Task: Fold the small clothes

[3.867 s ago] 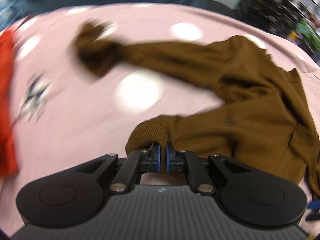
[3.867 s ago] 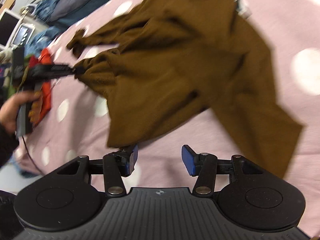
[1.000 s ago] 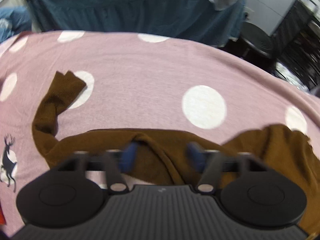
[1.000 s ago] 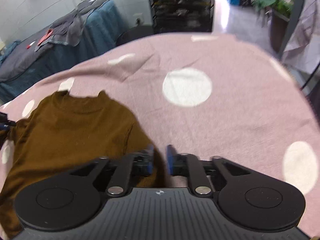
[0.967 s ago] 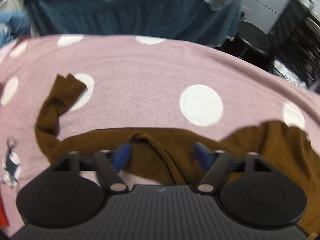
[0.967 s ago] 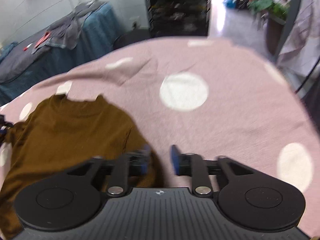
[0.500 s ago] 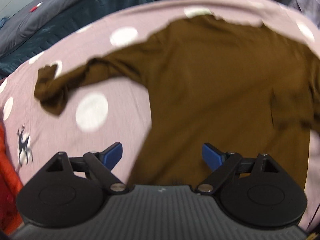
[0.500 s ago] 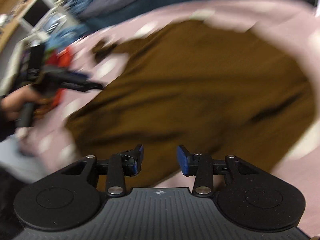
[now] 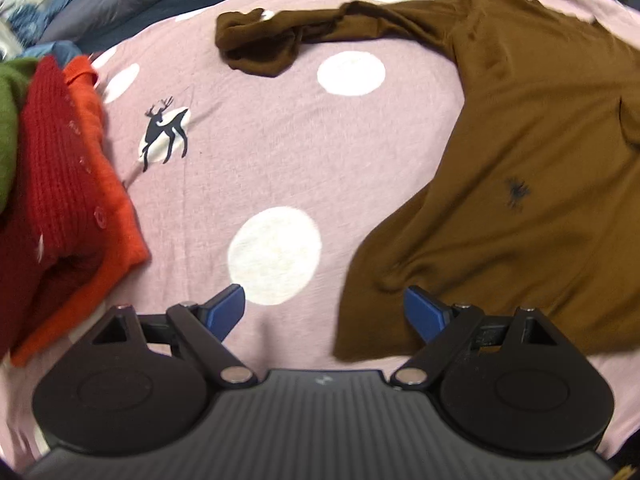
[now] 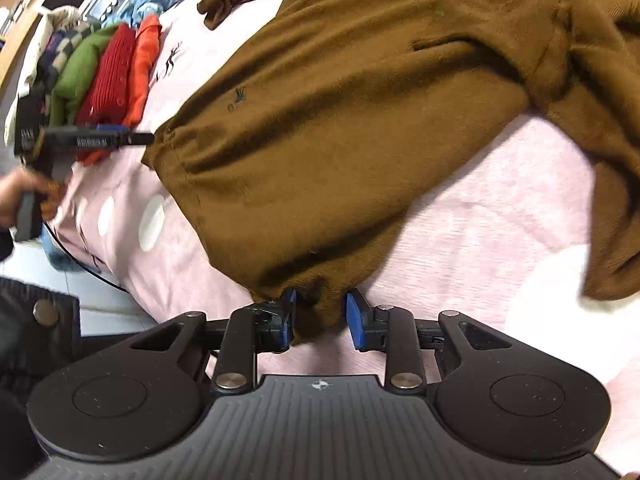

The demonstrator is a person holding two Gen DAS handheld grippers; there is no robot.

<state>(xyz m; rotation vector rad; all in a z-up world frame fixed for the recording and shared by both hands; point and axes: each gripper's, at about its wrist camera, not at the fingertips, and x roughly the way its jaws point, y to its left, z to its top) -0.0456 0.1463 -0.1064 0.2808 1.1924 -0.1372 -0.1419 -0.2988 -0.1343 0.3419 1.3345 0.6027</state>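
Observation:
A brown long-sleeved sweater (image 9: 520,152) lies spread on the pink dotted sheet (image 9: 256,152), one sleeve (image 9: 264,40) bunched at the far side. My left gripper (image 9: 324,312) is open and empty, its right finger over the sweater's lower left hem corner. In the right wrist view the sweater (image 10: 360,100) fills the middle. My right gripper (image 10: 319,316) is open, with the sweater's lower hem corner between its pads. The left gripper (image 10: 136,139) shows there at the left, beside the other hem corner.
A pile of folded clothes, red (image 9: 44,168), orange (image 9: 100,184) and green (image 9: 8,120), sits at the left of the sheet. It also shows in the right wrist view (image 10: 108,68). The bed edge and floor (image 10: 100,304) lie at the lower left there.
Both grippers have dropped from the shoulders to the sweater's hem. The left gripper has opened wide and let go. The right has opened partway around the hem corner.

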